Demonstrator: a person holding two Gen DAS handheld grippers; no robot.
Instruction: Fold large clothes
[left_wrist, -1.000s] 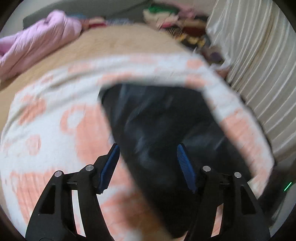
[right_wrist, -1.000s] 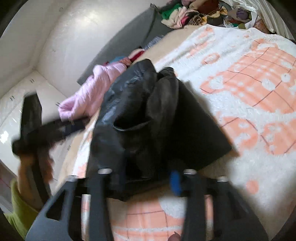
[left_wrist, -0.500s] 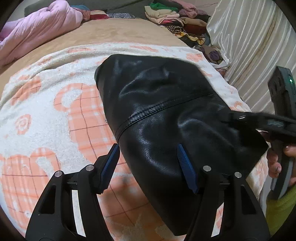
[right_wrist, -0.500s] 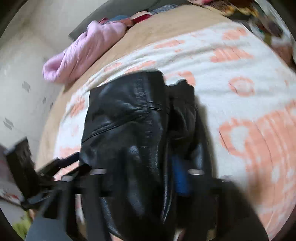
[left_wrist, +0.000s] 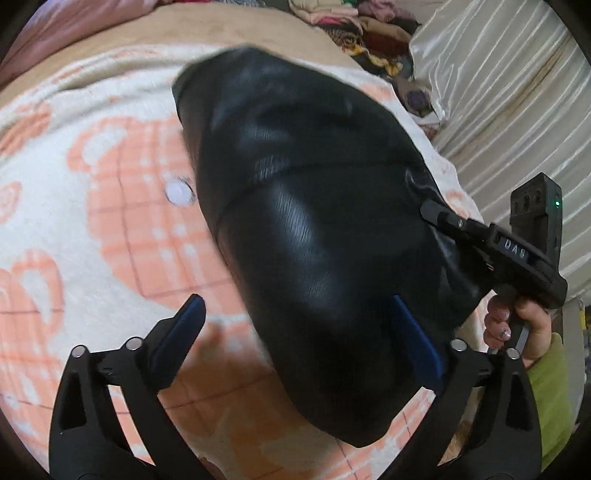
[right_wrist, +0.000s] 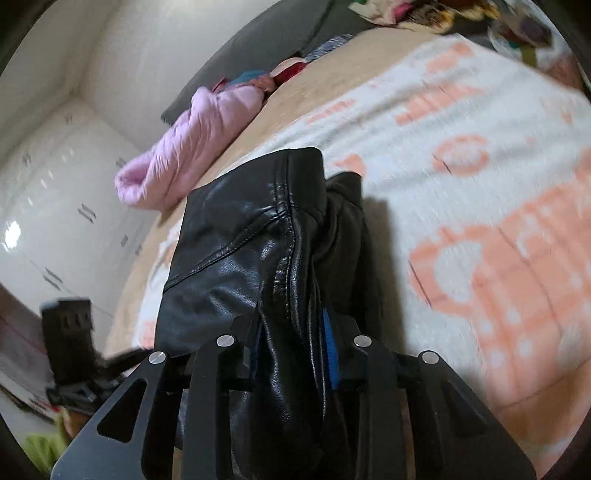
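Right wrist view: our right gripper (right_wrist: 291, 354) clamps the bunched edge of the black leather jacket (right_wrist: 240, 258) lying on the orange-patterned blanket (right_wrist: 480, 184). Our left gripper (left_wrist: 295, 332) gapes wide, empty; slick leather may slide out, unfolding the stack

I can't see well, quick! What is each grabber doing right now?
Left gripper: open, holding nothing.
Right gripper: shut on the black leather jacket.
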